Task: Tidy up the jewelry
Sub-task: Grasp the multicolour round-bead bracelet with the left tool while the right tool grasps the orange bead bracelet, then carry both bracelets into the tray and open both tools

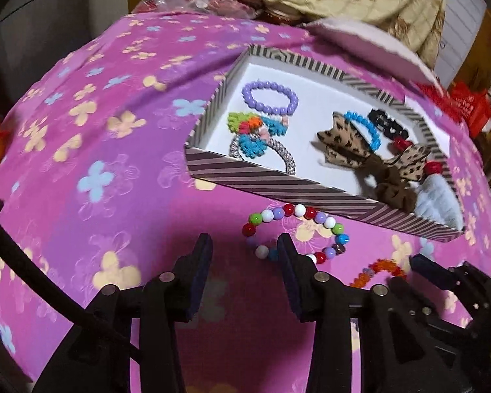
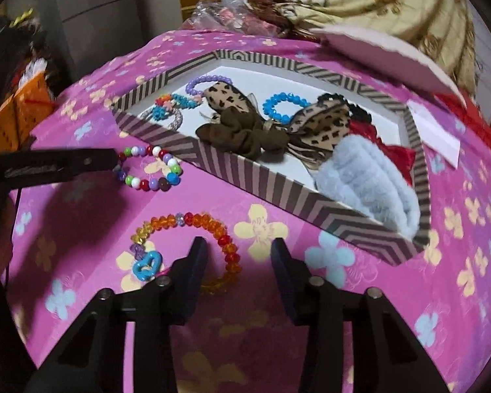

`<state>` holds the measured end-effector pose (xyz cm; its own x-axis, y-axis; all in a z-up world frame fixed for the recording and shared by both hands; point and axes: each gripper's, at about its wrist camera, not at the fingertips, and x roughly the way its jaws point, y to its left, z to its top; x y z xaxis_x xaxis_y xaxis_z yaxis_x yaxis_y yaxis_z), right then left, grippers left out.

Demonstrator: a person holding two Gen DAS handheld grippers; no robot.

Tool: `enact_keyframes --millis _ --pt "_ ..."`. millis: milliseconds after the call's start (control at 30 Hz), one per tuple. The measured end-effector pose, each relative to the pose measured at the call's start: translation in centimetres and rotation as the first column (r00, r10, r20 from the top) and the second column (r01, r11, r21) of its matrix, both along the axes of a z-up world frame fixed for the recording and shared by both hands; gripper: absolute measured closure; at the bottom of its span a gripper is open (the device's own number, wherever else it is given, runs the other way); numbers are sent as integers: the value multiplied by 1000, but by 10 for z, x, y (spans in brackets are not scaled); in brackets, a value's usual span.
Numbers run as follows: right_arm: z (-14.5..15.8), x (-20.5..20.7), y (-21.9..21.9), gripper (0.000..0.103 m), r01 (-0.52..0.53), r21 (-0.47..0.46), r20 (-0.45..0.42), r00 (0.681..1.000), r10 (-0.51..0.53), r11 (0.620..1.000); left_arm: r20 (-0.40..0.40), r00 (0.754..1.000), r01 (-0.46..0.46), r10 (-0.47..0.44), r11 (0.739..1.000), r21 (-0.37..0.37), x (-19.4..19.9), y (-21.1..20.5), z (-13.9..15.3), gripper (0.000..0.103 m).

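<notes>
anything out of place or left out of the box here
Two bracelets lie outside the striped box, on the pink flowered cloth: the multicoloured bead bracelet just beside its front wall, and the orange bead bracelet nearer the camera. Inside, the hair ties and bows are heaped on one another.

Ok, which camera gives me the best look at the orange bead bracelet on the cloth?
The right wrist view: the orange bead bracelet lies almost whole there, blue charm included, just ahead of the right gripper. The left wrist view catches only a short arc behind a gripper finger.
</notes>
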<state>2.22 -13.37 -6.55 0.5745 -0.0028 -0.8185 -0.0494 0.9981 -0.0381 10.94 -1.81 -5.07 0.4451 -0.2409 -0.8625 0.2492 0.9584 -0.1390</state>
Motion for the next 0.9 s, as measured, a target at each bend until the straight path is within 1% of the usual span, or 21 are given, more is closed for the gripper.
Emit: enact_keyframes --millis 33,67,100,133,200,233,267,300,333,367,467,600,700,900 --pt "0 -1 2 81 -25 -6 2 1000 25 1000 -1 1000 -1 1 1000 -2 3 0 -2 58" --pt "1 0 3 87 -37 -15 1 999 38 999 1 1000 -7 7 1000 -2 5 0 -3 56" --pt "1 0 4 88 -51 -30 -2 999 51 998 -6 1000 -13 13 1000 7 7 0 -4 56" --pt "1 1 5 92 -64 -37 -2 998 64 997 5 1000 -14 14 1000 14 8 -1 -5 56" --pt "2 0 5 93 -78 -43 -7 997 78 996 14 1000 -3 2 999 36 9 -4 -5 56" --pt "3 -1 4 93 -83 -39 -10 997 83 996 31 999 13 -15 998 67 8 -8 -6 58" --pt "4 -1 4 94 -87 -33 -10 996 86 996 55 998 24 -30 993 112 5 -13 -7 72" --pt "7 -3 3 94 -90 -27 -5 996 90 996 69 997 36 -44 993 115 4 -14 -7 90" --pt "12 -4 2 94 -92 -24 7 996 92 995 61 996 57 -64 993 107 3 -15 -6 93" --pt "16 -5 1 94 -93 -20 18 995 93 995 48 997 61 -67 993 102 4 -15 -5 92" --pt "35 -7 1 94 -103 0 52 993 103 995 8 998 58 -59 998 35 3 -8 0 93" --pt "61 -9 4 94 -131 -6 92 987 131 991 13 998 58 -58 998 -14 -2 2 20 93" --pt "80 -6 2 94 -144 -6 111 983 144 990 23 997 70 -69 997 -34 -5 5 39 93" --pt "115 9 -12 94 -135 -19 150 979 136 991 74 993 96 -94 995 -23 -2 1 82 93"
